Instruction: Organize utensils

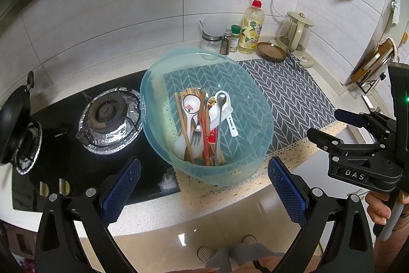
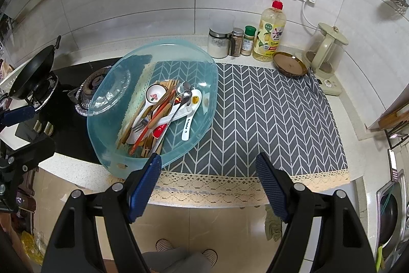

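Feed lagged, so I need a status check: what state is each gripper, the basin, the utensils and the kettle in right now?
left gripper: jaws open, empty, short of the basin.
right gripper: jaws open, empty.
blue basin: upright on the counter, partly on the mat.
utensils: heaped unsorted inside the basin.
kettle: lid on, standing on its base.

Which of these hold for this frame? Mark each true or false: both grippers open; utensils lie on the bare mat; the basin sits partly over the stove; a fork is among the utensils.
1. Both the left gripper and right gripper are open. True.
2. The utensils lie on the bare mat. False: they are inside the blue basin.
3. The basin sits partly over the stove. True.
4. A fork is among the utensils. True.
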Tool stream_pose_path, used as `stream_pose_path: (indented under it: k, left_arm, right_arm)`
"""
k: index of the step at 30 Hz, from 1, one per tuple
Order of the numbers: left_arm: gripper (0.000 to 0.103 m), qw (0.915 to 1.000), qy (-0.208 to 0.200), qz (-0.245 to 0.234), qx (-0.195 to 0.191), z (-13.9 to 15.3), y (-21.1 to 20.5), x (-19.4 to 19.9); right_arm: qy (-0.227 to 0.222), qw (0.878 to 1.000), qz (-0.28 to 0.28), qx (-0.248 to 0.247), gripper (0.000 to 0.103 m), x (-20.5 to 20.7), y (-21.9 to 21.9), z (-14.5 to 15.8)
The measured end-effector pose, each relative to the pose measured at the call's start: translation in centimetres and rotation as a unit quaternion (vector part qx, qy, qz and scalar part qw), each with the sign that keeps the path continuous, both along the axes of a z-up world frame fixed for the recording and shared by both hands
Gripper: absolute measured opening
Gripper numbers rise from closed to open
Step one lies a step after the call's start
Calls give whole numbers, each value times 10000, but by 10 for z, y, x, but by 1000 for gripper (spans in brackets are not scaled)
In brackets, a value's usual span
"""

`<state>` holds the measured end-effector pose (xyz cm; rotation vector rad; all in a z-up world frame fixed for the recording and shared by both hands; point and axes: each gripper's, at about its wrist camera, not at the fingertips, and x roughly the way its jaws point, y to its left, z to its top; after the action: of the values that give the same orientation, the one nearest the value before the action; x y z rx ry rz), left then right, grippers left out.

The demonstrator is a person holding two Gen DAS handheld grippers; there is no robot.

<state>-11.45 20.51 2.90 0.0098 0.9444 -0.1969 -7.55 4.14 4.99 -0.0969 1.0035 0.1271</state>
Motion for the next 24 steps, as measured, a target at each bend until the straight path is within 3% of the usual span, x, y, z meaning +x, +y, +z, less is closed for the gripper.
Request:
stream_pose_path:
  k: [24]
  left_arm:
    - [99,10000,14,48,54,4,2,-4]
  right_arm:
    - [4,10000,-11,6,74,-1,2,3]
